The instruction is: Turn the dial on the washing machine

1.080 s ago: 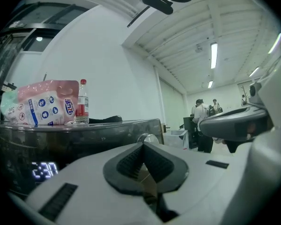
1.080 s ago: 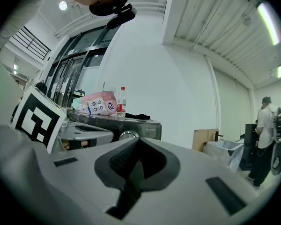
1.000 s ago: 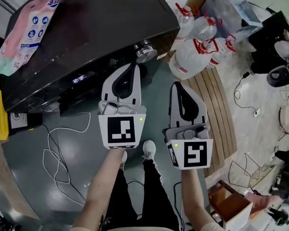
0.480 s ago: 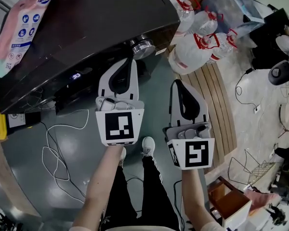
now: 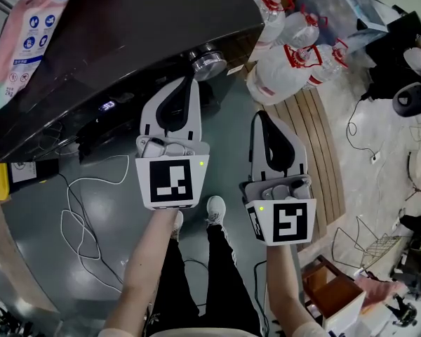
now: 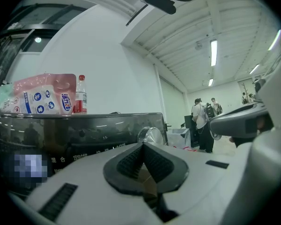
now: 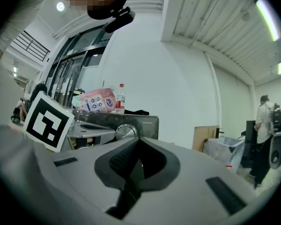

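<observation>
The washing machine [image 5: 126, 41] is a dark box at the upper left of the head view. Its silver dial [image 5: 208, 64] sits at the front right corner. My left gripper [image 5: 189, 83] is shut with nothing in it, and its tip is just short of the dial, slightly below and left of it. In the left gripper view the dial [image 6: 150, 136] shows right above the closed jaws. My right gripper [image 5: 261, 116] is shut and empty too, held lower and to the right, away from the machine. Its own view has the dial [image 7: 125, 131] further off.
A pink detergent bag [image 5: 28, 27] and a bottle [image 6: 80, 95] stand on the machine's top. Large water bottles [image 5: 295, 62] crowd the floor right of the machine, beside wooden planks [image 5: 316, 146]. A white cable [image 5: 84, 209] loops on the floor. People [image 6: 201, 125] stand far behind.
The machine and both grippers have slid slightly up in the head view. The left gripper's tip keeps about the same small distance from the dial. Both stay shut.
</observation>
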Tool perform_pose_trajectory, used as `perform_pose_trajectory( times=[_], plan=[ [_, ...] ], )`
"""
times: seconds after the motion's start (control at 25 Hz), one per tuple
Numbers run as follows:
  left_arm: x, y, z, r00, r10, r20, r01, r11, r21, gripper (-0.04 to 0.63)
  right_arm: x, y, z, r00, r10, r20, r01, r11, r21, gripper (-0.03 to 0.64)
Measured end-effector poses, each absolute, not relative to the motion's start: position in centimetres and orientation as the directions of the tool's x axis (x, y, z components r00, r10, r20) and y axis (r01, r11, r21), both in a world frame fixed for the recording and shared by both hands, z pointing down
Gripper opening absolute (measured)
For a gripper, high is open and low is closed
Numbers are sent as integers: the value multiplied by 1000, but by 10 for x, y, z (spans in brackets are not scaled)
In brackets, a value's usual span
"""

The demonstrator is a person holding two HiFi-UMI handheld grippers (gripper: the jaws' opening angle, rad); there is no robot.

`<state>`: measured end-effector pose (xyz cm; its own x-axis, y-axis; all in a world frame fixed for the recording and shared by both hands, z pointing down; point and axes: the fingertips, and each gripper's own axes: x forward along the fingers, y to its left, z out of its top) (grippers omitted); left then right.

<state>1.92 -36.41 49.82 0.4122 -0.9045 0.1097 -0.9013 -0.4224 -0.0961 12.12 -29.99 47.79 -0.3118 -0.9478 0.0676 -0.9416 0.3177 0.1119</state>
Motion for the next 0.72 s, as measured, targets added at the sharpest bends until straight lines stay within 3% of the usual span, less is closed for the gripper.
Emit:
perform_pose_trajectory(
  times=[0.72],
  plan=[
    [19, -364, 493, 420, -904, 78, -899, -426, -105, -2, 122, -302, 481, -311, -948, 71, -942, 317, 113, 3]
  ],
)
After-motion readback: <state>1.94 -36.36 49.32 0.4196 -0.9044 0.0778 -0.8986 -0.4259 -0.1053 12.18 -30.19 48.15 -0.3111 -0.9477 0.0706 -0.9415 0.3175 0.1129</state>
